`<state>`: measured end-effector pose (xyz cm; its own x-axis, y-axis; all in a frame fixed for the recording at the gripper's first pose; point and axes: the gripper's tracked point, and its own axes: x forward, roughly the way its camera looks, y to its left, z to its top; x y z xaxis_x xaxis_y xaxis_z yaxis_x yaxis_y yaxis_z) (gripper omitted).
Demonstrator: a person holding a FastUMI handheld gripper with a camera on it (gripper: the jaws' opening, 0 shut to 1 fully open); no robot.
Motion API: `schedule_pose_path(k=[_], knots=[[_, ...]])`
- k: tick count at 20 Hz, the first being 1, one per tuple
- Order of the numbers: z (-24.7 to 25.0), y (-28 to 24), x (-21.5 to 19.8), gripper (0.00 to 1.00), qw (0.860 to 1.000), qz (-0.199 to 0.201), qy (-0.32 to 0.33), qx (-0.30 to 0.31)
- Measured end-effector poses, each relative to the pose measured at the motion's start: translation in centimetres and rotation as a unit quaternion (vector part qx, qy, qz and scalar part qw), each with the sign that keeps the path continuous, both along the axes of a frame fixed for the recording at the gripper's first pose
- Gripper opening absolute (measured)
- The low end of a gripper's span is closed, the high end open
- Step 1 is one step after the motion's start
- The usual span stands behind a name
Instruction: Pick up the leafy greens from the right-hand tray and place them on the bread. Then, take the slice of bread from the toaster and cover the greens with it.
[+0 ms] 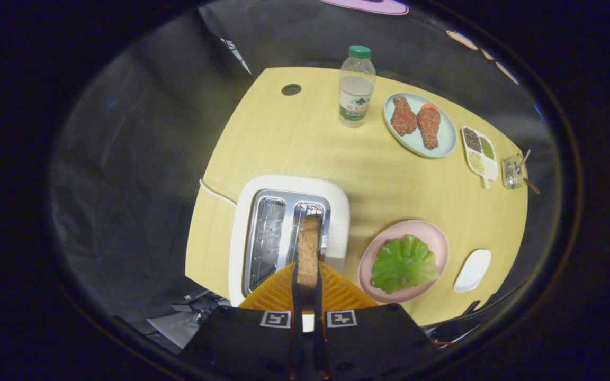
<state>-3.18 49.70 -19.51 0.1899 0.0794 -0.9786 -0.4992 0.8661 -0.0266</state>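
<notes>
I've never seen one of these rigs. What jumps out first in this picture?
First, the slice of bread, pinched between the gripper fingers right above the white toaster. Next, to the toaster's right, the bright leafy greens on the pink plate. Beyond them stands a water bottle.

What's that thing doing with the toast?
A person is making a sandwich with a hand-held gripper. Its two fingers are closed on a slice of bread, holding it just above the right slot of the white toaster. The leafy greens already lie on the pink plate beside the toaster. That slice probably goes over the greens next.
</notes>
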Motion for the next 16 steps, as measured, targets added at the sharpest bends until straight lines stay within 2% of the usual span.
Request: schedule_pose_path(k=[6,12,16], knots=[[3.5,-0.9,-0.5,0.11,0.999,-0.005,-0.005,0.048],[8.2,-4.1,0.4,0.10,0.994,-0.040,-0.012,0.097],[9.5,-7.9,1.5,0.10,0.991,-0.070,-0.024,0.115]])
